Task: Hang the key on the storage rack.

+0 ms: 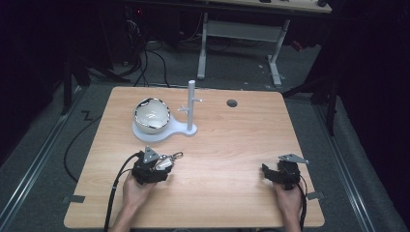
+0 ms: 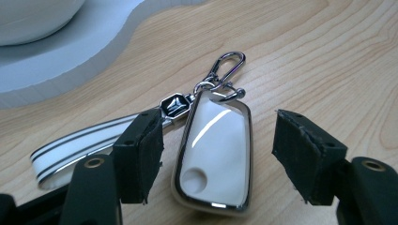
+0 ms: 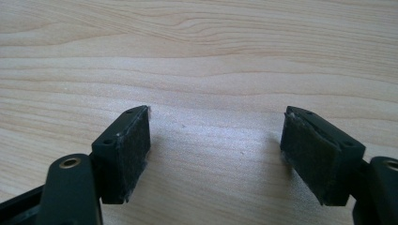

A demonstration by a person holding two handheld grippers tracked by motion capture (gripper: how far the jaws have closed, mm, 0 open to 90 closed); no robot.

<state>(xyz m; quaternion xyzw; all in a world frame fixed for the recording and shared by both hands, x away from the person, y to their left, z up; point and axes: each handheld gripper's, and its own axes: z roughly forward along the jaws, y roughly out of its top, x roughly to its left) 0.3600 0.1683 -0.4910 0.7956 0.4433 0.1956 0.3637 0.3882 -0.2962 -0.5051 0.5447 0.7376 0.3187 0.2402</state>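
The key fob (image 2: 213, 154) is lying flat on the table (image 1: 227, 159) at the lower left of the high view, its clip (image 2: 225, 68) pointing toward the white stand (image 1: 186, 128) with the bowl (image 1: 152, 115) — likely where it is headed. The left gripper (image 2: 218, 157) is straddling it low and level, jaws partly open, pads clear of both edges — nothing gripped. At lower right, the right gripper (image 3: 216, 154) is resting wide open over bare wood.
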